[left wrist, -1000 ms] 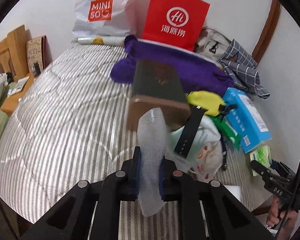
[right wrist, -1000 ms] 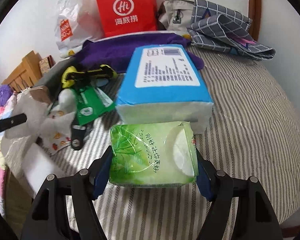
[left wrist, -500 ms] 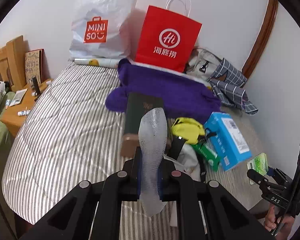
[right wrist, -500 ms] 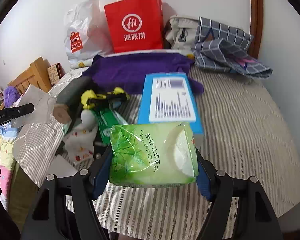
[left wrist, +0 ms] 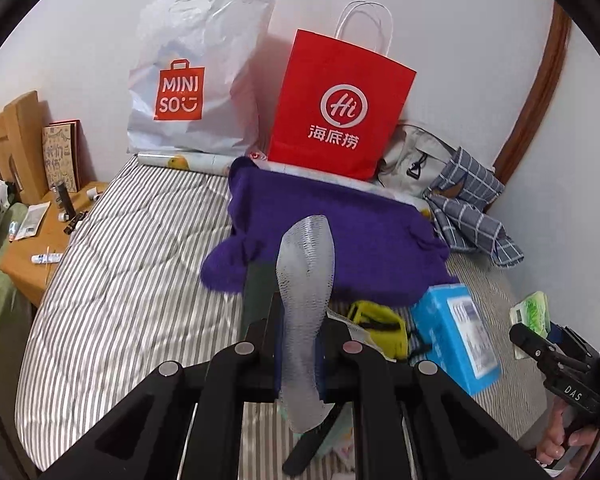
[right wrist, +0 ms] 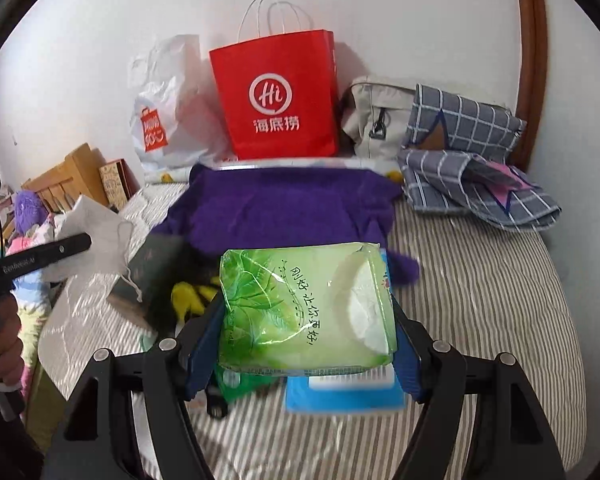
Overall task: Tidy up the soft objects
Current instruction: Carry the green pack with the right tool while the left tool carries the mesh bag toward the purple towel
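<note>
My left gripper (left wrist: 300, 344) is shut on a white face mask (left wrist: 306, 304) and holds it upright above the striped bed (left wrist: 132, 264). The mask also shows in the right wrist view (right wrist: 96, 236). My right gripper (right wrist: 304, 344) is shut on a green tissue pack (right wrist: 304, 308), held above the bed; the pack also shows at the right edge of the left wrist view (left wrist: 534, 314). Below lie a blue tissue box (left wrist: 456, 332), a yellow pouch (left wrist: 376, 326), a dark box (right wrist: 152, 276) and a purple towel (left wrist: 332, 240).
A red paper bag (left wrist: 336, 108) and a white Miniso bag (left wrist: 192, 76) stand against the back wall. A beige bag (right wrist: 376, 116) and checked cloth (right wrist: 472, 160) lie at the back right. A wooden bedside table (left wrist: 32, 248) stands to the left.
Both grippers have risen and drawn back from the pile with their objects still held. The bed and bags now look farther away.
</note>
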Available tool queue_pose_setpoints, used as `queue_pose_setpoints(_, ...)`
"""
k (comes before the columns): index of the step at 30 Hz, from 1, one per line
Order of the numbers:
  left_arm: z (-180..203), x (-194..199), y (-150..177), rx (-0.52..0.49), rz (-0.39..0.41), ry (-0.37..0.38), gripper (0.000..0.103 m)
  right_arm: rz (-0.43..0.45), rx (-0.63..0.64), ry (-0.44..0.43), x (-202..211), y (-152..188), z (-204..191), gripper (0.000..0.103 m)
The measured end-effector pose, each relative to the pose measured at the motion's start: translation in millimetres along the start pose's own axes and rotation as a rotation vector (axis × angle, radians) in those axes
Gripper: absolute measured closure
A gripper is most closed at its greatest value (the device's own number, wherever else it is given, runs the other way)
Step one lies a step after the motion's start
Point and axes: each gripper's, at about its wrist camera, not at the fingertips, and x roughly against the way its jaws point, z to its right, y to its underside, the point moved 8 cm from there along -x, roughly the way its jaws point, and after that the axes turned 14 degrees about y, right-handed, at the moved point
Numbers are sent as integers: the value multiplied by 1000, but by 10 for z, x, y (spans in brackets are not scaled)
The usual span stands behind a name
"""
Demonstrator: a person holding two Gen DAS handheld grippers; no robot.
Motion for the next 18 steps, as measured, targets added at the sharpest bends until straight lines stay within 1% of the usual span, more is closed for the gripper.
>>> queue_pose_setpoints(9,-55,-292,-451,-2,3,-30,91,-1,4,16,-385,-550,-20,31)
queue_pose_setpoints(18,-73,-740,-765,0,-22,-34,91,-8,2,21,-792,-897,7,31)
